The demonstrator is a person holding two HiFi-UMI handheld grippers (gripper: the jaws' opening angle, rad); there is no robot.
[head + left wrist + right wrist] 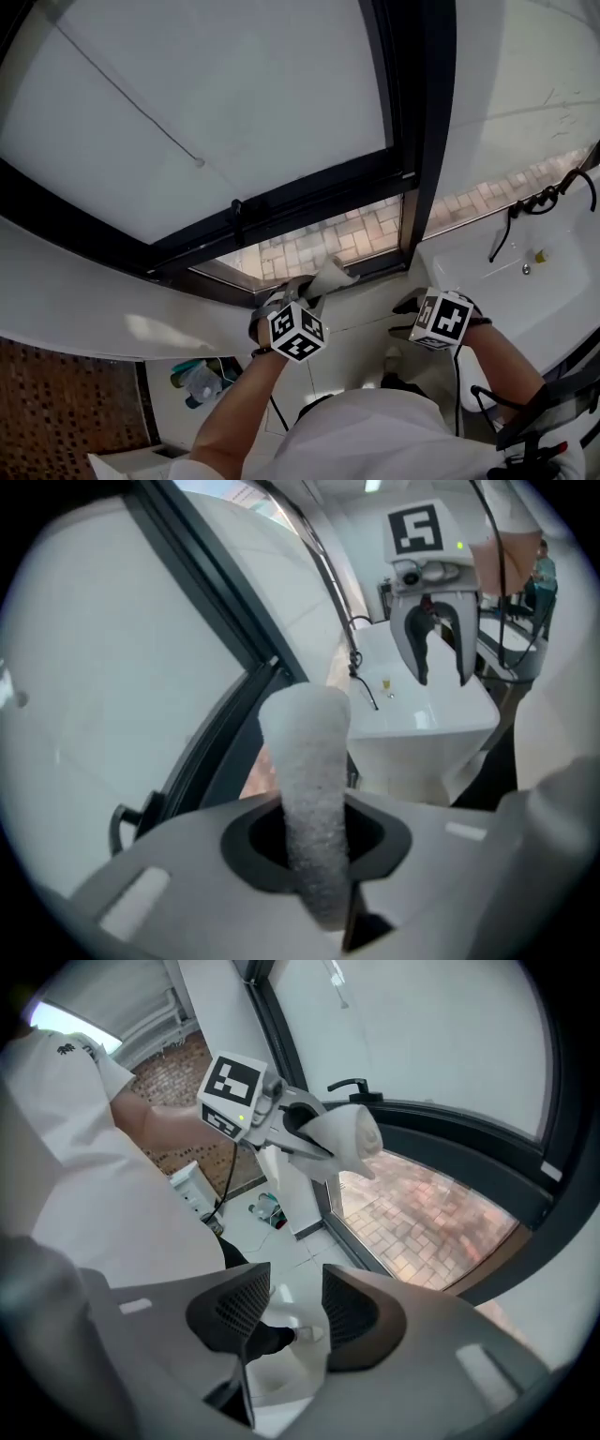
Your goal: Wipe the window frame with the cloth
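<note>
Soft, light and likely to flop, the rolled white cloth [305, 752] is pinched by its lower end in the closed left tool [317, 841], its free end seemingly just short of the window frame's [309, 192] lower edge, while the right tool [279, 1312] stands part-open, empty.

White cloth [307, 789] rolled, near dark window frame [309, 192]

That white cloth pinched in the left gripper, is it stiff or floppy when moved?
Probably soft: the cloth looks fluffy where the left gripper pinches it. Bunched, it stands past the jaws unsupported, so likely light. Its nap should grip, not slip.
</note>
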